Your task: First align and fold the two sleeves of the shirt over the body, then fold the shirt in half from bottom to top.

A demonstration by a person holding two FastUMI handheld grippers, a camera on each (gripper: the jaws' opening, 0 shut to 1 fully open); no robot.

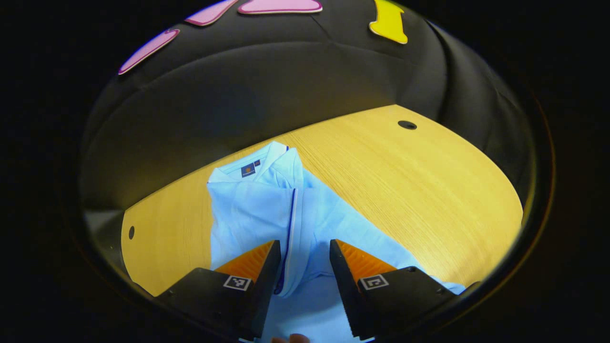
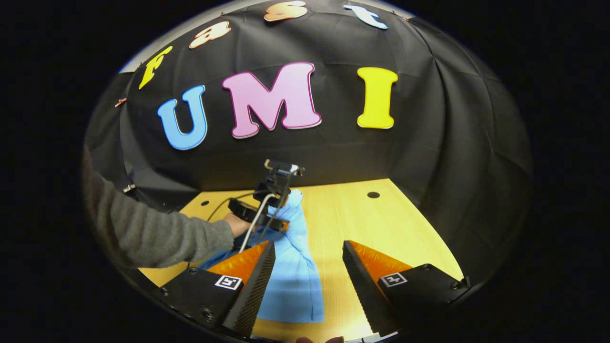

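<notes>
Fingers of the left gripper [image 1: 305, 281] stand apart in the left gripper view, with nothing pinched between them; they hang over the light blue shirt [image 1: 267, 209], which passes under the gap. Beneath them runs the shirt's placket with its dark blue edging, leading away to the collar [image 1: 267, 164] at the far end. The garment lies on the wooden table [image 1: 405, 190], with bare wood on both sides and a small round hole [image 1: 407, 125] in the far right of the top.

In the right gripper view, the right gripper [image 2: 309, 286] is likewise spread, holding nothing. Its fingers frame the near edge of the shirt [image 2: 295, 281] and a strip of bare table [image 2: 343, 219]. Farther off, a hand in a grey sleeve [image 2: 157, 233] holds the left gripper [image 2: 267, 212] low over the shirt's middle. Whether that gripper touches the cloth cannot be told from here.

Judgement: the shirt reads as a narrow strip with no sleeve spread out to either side, so the sleeve folds appear largely done or in their final tidying. The bottom-to-top fold is not yet made, as the body lies at full length.

Next move, on that reading: both grippers should go to the hem corners nearest the person, close on the cloth, and carry the hem evenly toward the collar, keeping the folded sleeves from slipping out.
</notes>
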